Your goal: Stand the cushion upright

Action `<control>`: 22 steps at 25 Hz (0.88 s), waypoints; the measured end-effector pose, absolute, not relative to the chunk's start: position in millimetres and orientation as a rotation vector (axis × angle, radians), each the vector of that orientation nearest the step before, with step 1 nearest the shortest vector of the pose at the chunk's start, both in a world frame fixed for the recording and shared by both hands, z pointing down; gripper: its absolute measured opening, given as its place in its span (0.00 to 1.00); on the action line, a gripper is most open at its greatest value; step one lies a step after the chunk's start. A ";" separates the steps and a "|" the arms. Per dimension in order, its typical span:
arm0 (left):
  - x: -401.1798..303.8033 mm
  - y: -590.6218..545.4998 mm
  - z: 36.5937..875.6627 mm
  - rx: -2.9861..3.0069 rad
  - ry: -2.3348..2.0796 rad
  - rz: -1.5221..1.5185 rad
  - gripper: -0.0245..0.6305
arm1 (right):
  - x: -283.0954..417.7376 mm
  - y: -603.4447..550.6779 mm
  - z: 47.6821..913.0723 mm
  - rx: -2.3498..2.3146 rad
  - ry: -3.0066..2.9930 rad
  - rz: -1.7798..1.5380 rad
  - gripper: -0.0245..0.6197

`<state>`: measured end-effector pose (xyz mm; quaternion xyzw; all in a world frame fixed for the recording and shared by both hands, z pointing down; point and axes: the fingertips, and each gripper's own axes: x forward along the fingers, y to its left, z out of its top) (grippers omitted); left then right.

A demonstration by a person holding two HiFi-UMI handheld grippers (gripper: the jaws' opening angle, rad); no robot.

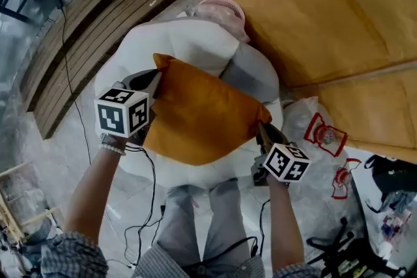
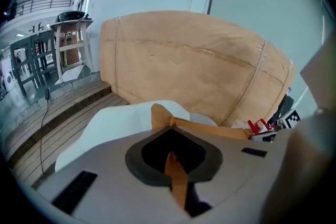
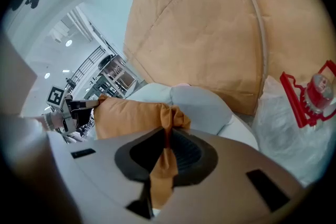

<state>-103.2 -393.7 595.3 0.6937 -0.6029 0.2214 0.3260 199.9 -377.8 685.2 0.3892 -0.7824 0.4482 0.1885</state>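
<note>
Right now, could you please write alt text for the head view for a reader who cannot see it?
Seen from above, an orange cushion is pinched at opposite corners by the left hand-held gripper and the right hand-held gripper, over a white seat. A large tan-wrapped shape fills the upper right.

Rig and outfit, quick rundown
Left gripper and right gripper each carry 1 white cube with black square markers, plus black cables. Blue-grey checked sleeves, grey trousers, white bead bracelet.
</note>
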 end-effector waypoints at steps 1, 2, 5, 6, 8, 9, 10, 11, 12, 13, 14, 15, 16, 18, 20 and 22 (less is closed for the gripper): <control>-102.3 -385.6 590.1 1.823 -1.582 0.574 0.06 | 200.3 -371.6 680.5 1.090 -2.197 1.254 0.11; -101.9 -377.3 584.8 1.825 -1.584 0.566 0.06 | 200.5 -365.4 675.6 1.083 -2.194 1.247 0.11; -101.7 -354.1 569.9 1.831 -1.594 0.544 0.06 | 200.9 -349.3 661.1 1.067 -2.188 1.228 0.11; -100.8 -346.3 564.5 1.836 -1.597 0.537 0.06 | 201.8 -345.1 655.7 1.067 -2.188 1.221 0.11; -99.1 -329.3 552.2 1.844 -1.607 0.504 0.06 | 203.7 -338.9 643.2 1.074 -2.194 1.209 0.10; -99.2 -320.3 546.0 1.844 -1.616 0.483 0.06 | 203.8 -336.8 636.2 1.077 -2.201 1.202 0.10; -99.9 -311.0 540.3 1.841 -1.627 0.463 0.06 | 203.0 -335.0 629.3 1.075 -2.210 1.192 0.10; -101.0 -301.6 535.3 1.835 -1.638 0.445 0.06 | 201.7 -333.3 622.4 1.070 -2.220 1.178 0.10; -102.6 -292.0 530.8 1.827 -1.650 0.427 0.06 | 199.8 -331.5 615.7 1.060 -2.231 1.160 0.10; -104.6 -282.4 526.7 1.816 -1.661 0.407 0.06 | 197.6 -329.8 608.9 1.048 -2.243 1.141 0.10; -106.9 -273.1 522.6 1.803 -1.672 0.383 0.06 | 194.9 -328.4 602.0 1.035 -2.257 1.119 0.10; -109.3 -264.1 518.5 1.791 -1.683 0.359 0.06 | 192.0 -327.7 594.9 1.022 -2.272 1.096 0.10; -111.6 -255.5 514.5 1.779 -1.695 0.337 0.06 | 189.0 -327.5 587.8 1.009 -2.288 1.072 0.10; -115.4 -239.2 507.5 1.753 -1.718 0.298 0.06 | 182.2 -329.0 573.7 0.981 -2.322 1.025 0.10; -118.2 -223.9 502.2 1.725 -1.735 0.254 0.06 | 175.2 -331.8 560.3 0.953 -2.351 0.979 0.10; -120.3 -210.0 498.7 1.694 -1.745 0.203 0.06 | 167.8 -335.4 548.9 0.927 -2.374 0.930 0.10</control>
